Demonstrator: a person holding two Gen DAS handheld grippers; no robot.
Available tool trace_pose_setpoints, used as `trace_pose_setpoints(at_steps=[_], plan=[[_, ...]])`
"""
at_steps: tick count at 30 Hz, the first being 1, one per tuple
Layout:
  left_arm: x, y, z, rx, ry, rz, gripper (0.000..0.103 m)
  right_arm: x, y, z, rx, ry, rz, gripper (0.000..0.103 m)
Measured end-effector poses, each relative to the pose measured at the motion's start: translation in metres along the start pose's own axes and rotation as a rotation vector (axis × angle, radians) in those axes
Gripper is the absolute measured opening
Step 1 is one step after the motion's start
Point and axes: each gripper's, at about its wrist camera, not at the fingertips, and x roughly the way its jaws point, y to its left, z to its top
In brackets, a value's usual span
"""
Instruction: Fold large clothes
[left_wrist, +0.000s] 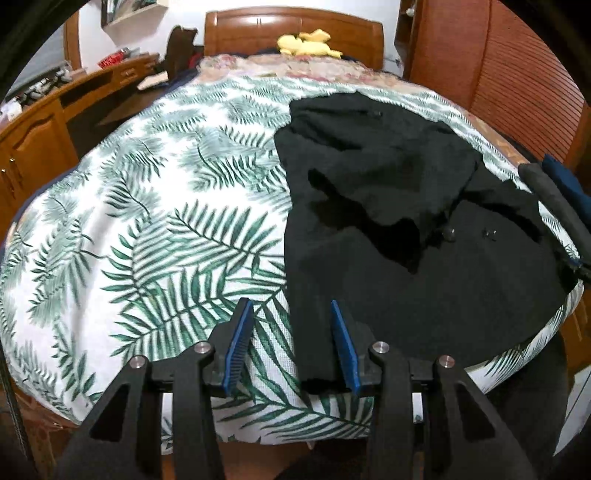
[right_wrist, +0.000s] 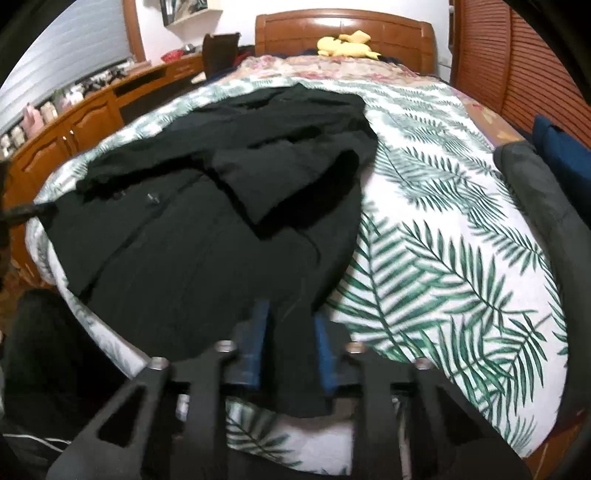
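Lying lengthwise on the bed (left_wrist: 147, 229), the coat (left_wrist: 424, 258) has its hem at the near edge. The right claw (right_wrist: 290, 347) is narrowed on one hem corner, cloth between its pads. The left claw (left_wrist: 291, 347) stands wide over the other corner, hem edge just inside the gap, ungripped.

Both wrist views are looking down and forward from the foot of the bed (left_wrist: 147, 206), close over its near edge, facing the headboard (left_wrist: 295, 33). Both are sharing the black coat (right_wrist: 207, 229), the leaf-print cover and the yellow toy (right_wrist: 347, 44).
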Motion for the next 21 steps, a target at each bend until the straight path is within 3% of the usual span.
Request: trace_pose_setpoints(at_steps=[14, 21], plan=[[-0.008, -0.006, -0.016, 0.004, -0.02, -0.007, 0.041, 0.015, 0.002, 0.017, 0.022, 0.055, 0.008, 0.016], [-0.01, -0.012, -0.021, 0.013, -0.02, -0.016, 0.03, 0.012, -0.009, 0.003, 0.072, 0.091, 0.006, 0.016]])
